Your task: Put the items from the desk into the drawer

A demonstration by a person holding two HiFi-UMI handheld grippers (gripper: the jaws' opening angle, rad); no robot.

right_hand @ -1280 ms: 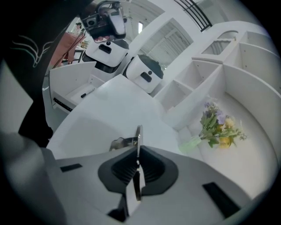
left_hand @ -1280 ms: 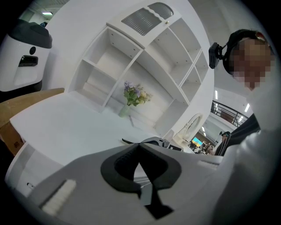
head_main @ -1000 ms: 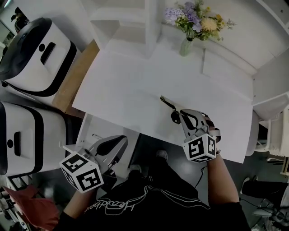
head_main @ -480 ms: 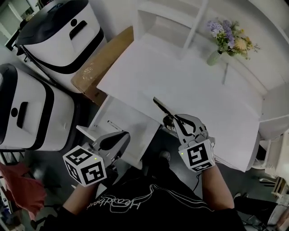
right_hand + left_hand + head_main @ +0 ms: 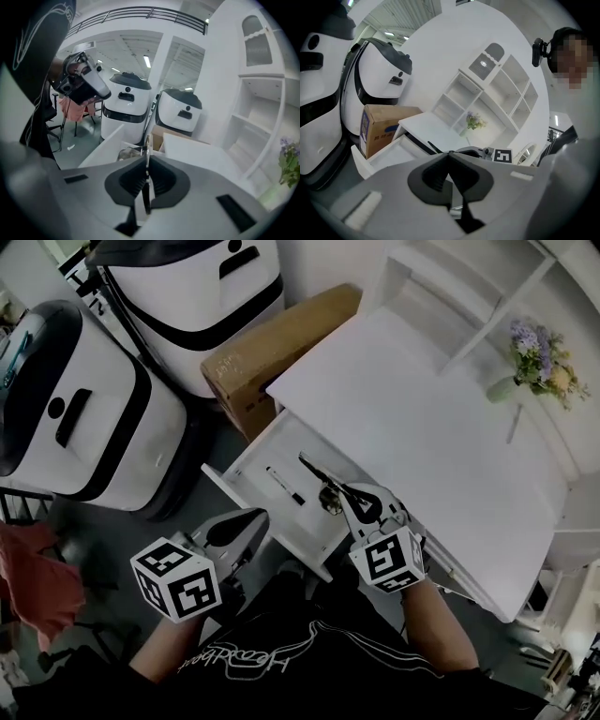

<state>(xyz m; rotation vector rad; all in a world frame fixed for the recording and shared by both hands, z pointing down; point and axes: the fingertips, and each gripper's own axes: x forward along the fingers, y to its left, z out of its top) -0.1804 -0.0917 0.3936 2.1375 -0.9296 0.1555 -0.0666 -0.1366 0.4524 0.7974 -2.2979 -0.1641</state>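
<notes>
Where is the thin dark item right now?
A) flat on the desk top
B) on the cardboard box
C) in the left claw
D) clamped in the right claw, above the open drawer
D: the right claw is shut on the thin dark item, which sticks out over the open drawer. The left claw is shut on nothing.

The desk (image 5: 422,427) is smooth, matt white. At its 10 o'clock, the box (image 5: 272,343) is brown cardboard. The machine (image 5: 84,418) is shiny white plastic. The left gripper (image 5: 251,519) and right gripper (image 5: 345,495) are dull grey plastic with ribbed black pads (image 5: 132,182). The thin tool (image 5: 314,470) is dark and smooth.
</notes>
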